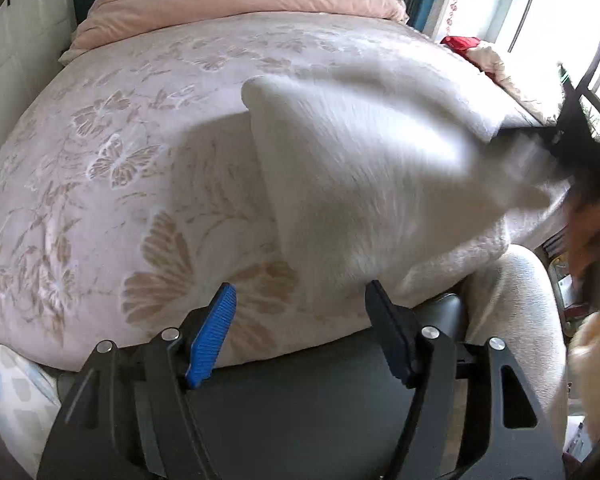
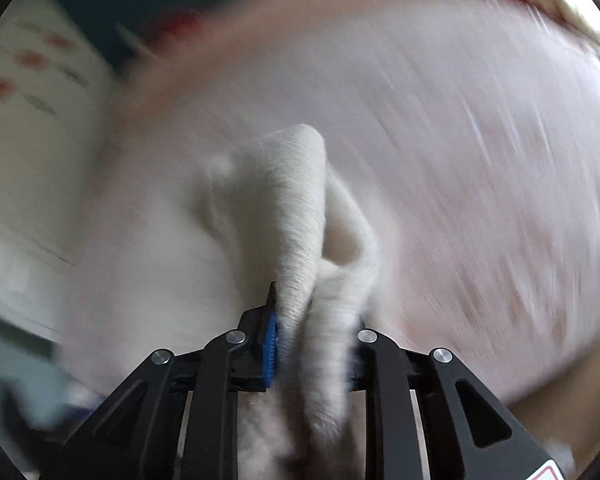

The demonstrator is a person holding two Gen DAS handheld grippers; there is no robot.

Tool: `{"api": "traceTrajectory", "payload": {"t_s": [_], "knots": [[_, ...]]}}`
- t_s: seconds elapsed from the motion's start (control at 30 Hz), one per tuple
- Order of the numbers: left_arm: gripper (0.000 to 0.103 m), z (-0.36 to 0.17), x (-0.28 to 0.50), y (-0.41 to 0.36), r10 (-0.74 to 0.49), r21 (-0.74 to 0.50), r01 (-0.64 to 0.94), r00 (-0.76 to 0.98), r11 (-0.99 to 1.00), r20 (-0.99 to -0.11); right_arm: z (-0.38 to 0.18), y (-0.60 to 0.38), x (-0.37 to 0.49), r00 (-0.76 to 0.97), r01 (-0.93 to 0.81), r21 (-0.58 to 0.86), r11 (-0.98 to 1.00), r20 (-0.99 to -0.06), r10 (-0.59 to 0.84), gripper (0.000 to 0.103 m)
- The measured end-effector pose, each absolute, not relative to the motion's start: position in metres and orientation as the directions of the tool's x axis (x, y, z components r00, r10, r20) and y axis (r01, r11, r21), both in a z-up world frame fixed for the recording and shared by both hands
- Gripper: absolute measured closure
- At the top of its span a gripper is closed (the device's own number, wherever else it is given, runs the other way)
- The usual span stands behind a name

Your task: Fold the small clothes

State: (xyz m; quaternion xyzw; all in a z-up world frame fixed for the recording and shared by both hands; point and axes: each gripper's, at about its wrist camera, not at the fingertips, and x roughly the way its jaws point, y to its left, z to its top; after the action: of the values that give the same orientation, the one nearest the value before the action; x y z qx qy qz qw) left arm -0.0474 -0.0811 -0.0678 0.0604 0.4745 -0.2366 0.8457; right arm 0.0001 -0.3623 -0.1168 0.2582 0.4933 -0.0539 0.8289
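The main risk sits with the left gripper (image 1: 300,312), low in the left wrist view: its jaws stand apart with nothing between them, so the whole garment (image 1: 372,176) depends on one grip. If the cloth is carried on like this, the free lower edge, which trails just in front of the spread jaws at lower centre, may drag over the bed (image 1: 100,168) and crease, or double under itself so the fold comes out crooked. Reaching for that edge with the left gripper could also snag the patterned bedspread along with it, since the two lie close there.

Further right, at the right edge of that view, the right gripper (image 1: 568,148) shows only as a dark smear where the cloth ends. In the right wrist view it (image 2: 314,334) is clamped on a bunched ridge of the garment (image 2: 300,216) at lower centre. The heavy blur suggests a fast swing; a thick, rounded bunch could creep out of the jaws.

The garment is white, fuzzy and soft, perhaps a knit. It hangs lifted over the bed's near right part, spread like a sail from centre to right.
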Motion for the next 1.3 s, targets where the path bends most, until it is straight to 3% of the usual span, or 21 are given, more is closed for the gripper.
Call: {"api": "traceTrajectory", "payload": {"t_s": [0.07,0.13,0.2,0.33,0.43,0.53,0.73,0.87,0.97,1.03,1.07,1.1,1.17,1.23,1.27,1.3], "knots": [[0.036,-0.061,-0.05,-0.079,-0.337,-0.105,0.458,0.461,0.883,-0.821,-0.113,-0.373,-0.026,0.593,0.366,0.477,0.799,-0.781,0.195,0.075],[0.027,-0.051,-0.05,-0.071,-0.34,-0.117,0.433,0.483,0.894,-0.807,-0.087,-0.37,-0.041,0.633,0.376,0.445,0.813,-0.764,0.125,0.071],[0.026,-0.045,-0.044,-0.062,-0.339,-0.138,0.396,0.498,0.908,-0.799,-0.052,-0.358,-0.058,0.684,0.346,0.401,0.848,-0.727,0.064,0.071],[0.026,-0.037,-0.026,-0.038,-0.302,-0.182,0.27,0.524,0.946,-0.796,-0.016,-0.311,-0.057,0.721,0.131,0.472,0.872,-0.649,0.243,0.071],[0.026,-0.035,-0.019,-0.024,-0.284,-0.202,0.207,0.537,0.957,-0.794,-0.035,-0.262,-0.032,0.65,0.03,0.428,0.903,-0.695,0.308,0.072],[0.026,-0.034,-0.02,-0.019,-0.271,-0.193,0.198,0.54,0.961,-0.797,-0.121,-0.226,-0.007,0.461,0.053,0.316,0.947,-0.849,0.258,0.079],[0.023,-0.038,-0.022,-0.018,-0.284,-0.204,0.205,0.526,0.957,-0.802,-0.064,-0.226,-0.021,0.559,0.044,0.354,0.934,-0.784,0.27,0.079],[0.023,-0.041,-0.021,-0.033,-0.313,-0.232,0.219,0.493,0.948,-0.812,-0.105,-0.229,-0.008,0.451,0.063,0.232,0.971,-0.874,0.18,0.083],[0.023,-0.031,-0.021,-0.052,-0.338,-0.218,0.284,0.497,0.934,-0.799,-0.089,-0.257,-0.015,0.503,0.127,0.394,0.91,-0.816,0.283,0.085],[0.018,-0.024,-0.019,-0.065,-0.343,-0.198,0.318,0.509,0.927,-0.789,-0.058,-0.276,-0.019,0.591,0.161,0.434,0.886,-0.761,0.266,0.079],[0.018,-0.023,-0.015,-0.075,-0.353,-0.196,0.336,0.507,0.921,-0.787,-0.051,-0.288,-0.02,0.612,0.177,0.431,0.885,-0.752,0.244,0.067],[0.018,-0.023,-0.011,-0.084,-0.361,-0.196,0.352,0.5,0.915,-0.787,-0.042,-0.304,-0.015,0.63,0.217,0.405,0.888,-0.753,0.189,0.046],[0.018,-0.027,-0.003,-0.105,-0.349,-0.167,0.373,0.496,0.913,-0.795,-0.047,-0.327,-0.004,0.622,0.288,0.354,0.89,-0.776,0.107,0.037],[0.018,-0.037,0.006,-0.13,-0.334,-0.14,0.393,0.485,0.909,-0.808,-0.074,-0.349,0.013,0.546,0.357,0.313,0.88,-0.834,0.076,0.042],[0.018,-0.042,0.009,-0.138,-0.327,-0.134,0.395,0.477,0.909,-0.815,-0.086,-0.356,0.019,0.527,0.356,0.333,0.873,-0.843,0.107,0.081],[0.018,-0.046,0.011,-0.145,-0.322,-0.13,0.396,0.469,0.909,-0.823,-0.095,-0.358,0.025,0.518,0.334,0.379,0.863,-0.839,0.168,0.094]]}}
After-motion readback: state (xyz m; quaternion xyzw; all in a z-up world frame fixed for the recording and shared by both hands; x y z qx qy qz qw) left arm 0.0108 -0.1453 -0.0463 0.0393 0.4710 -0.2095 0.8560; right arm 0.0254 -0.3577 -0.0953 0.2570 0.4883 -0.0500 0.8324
